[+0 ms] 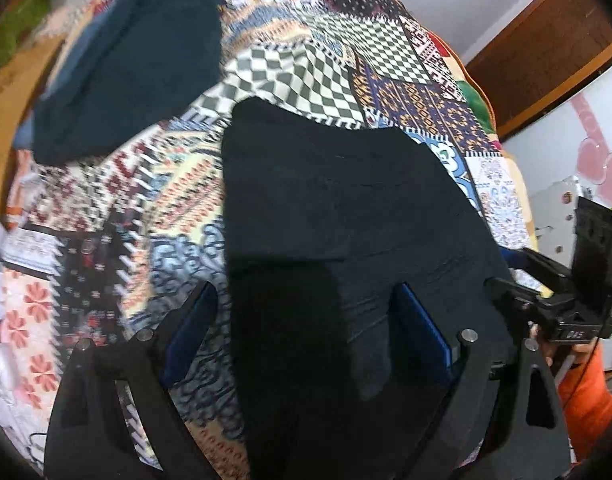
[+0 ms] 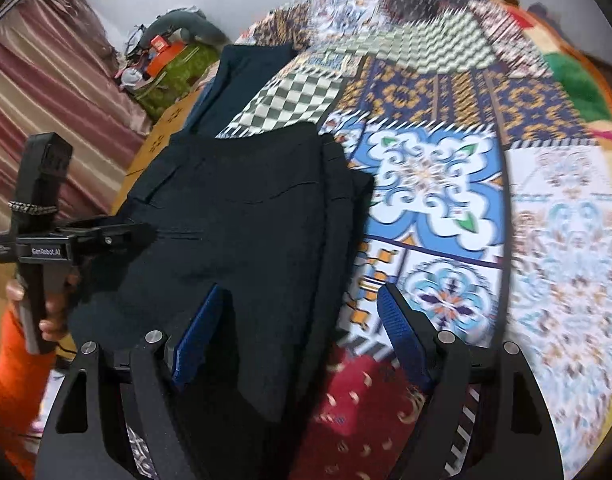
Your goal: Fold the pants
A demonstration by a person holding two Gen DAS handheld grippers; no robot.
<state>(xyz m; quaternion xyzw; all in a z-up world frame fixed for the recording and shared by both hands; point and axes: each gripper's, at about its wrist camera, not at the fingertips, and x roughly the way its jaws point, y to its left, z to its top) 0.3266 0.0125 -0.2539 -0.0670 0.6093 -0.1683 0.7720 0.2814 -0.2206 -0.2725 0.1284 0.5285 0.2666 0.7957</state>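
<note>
Black pants (image 1: 345, 220) lie on a patchwork bedspread (image 1: 306, 72) — checks, florals, blue-and-orange motifs; sleeve (image 2: 14, 380) orange.

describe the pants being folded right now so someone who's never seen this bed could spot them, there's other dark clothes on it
On the patchwork bedspread, look just in front of the two grippers. The black pants lie there folded, with pocket seams showing. The other dark garment is teal-tinged and lies farther away, near the bed's edge, on something blue.

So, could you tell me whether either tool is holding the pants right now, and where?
Nothing is held: the left tool and right tool both stand open above the black pants, pads clear of the cloth.
</note>
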